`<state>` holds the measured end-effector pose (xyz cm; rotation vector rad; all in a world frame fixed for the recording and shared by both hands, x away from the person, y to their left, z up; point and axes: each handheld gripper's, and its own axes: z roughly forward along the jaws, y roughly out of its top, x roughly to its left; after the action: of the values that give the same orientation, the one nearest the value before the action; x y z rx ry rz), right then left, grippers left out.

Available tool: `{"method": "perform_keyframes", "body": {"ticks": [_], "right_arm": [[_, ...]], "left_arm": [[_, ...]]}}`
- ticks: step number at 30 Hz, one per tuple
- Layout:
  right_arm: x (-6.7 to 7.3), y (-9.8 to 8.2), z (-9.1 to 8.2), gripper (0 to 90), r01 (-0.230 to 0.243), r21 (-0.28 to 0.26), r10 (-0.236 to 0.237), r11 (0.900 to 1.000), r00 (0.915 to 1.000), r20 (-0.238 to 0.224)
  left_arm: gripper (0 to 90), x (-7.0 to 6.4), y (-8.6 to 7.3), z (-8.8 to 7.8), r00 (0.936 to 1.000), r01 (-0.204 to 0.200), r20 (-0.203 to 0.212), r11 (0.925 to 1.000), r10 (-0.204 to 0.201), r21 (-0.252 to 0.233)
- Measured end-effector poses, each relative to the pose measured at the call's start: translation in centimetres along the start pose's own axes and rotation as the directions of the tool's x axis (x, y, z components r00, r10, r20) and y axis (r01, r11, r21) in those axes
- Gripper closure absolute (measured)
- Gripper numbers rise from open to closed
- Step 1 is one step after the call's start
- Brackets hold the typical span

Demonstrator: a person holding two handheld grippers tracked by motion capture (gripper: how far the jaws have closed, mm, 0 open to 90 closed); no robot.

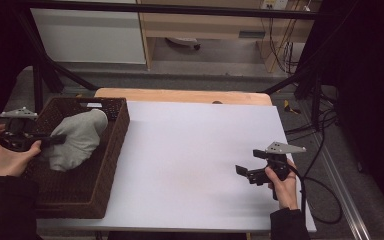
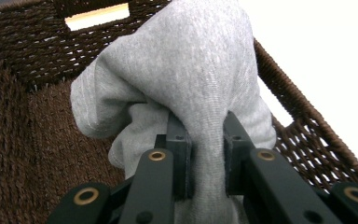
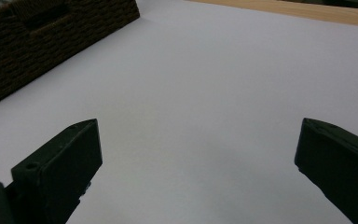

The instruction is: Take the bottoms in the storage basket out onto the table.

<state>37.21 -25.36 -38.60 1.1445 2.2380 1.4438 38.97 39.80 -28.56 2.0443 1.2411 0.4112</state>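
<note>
A grey cloth [image 1: 77,137] hangs bunched inside the dark wicker basket [image 1: 112,165] at the table's left. My left gripper [image 1: 60,140] is shut on the grey cloth [image 2: 200,79]; a fold of it is pinched between the two black fingers [image 2: 179,140] of the left gripper [image 2: 206,154], above the basket [image 2: 28,140] floor. My right gripper [image 1: 244,172] rests low over the white tabletop [image 1: 190,150] at the right, held in a hand. The right gripper [image 3: 198,135] is open, its jaws wide apart, with only bare tabletop [image 3: 205,84] between them.
The basket's side wall [image 3: 42,42] stands to the far left in the right gripper view. A wooden strip [image 1: 180,96] runs along the table's far edge. Black frame bars and cables sit beyond and to the right of the table.
</note>
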Motion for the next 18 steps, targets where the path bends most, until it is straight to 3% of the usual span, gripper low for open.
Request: {"method": "perform_keyframes", "body": {"ticks": [18], "right_arm": [[0.0,0.0,0.1,1.1,-0.002,0.004,0.002,1.0,1.0,-0.001]], "left_arm": [[77.4,-1.3,0.6,-1.5,0.9993,-0.017,0.032,0.9997,0.018,-0.018]]}}
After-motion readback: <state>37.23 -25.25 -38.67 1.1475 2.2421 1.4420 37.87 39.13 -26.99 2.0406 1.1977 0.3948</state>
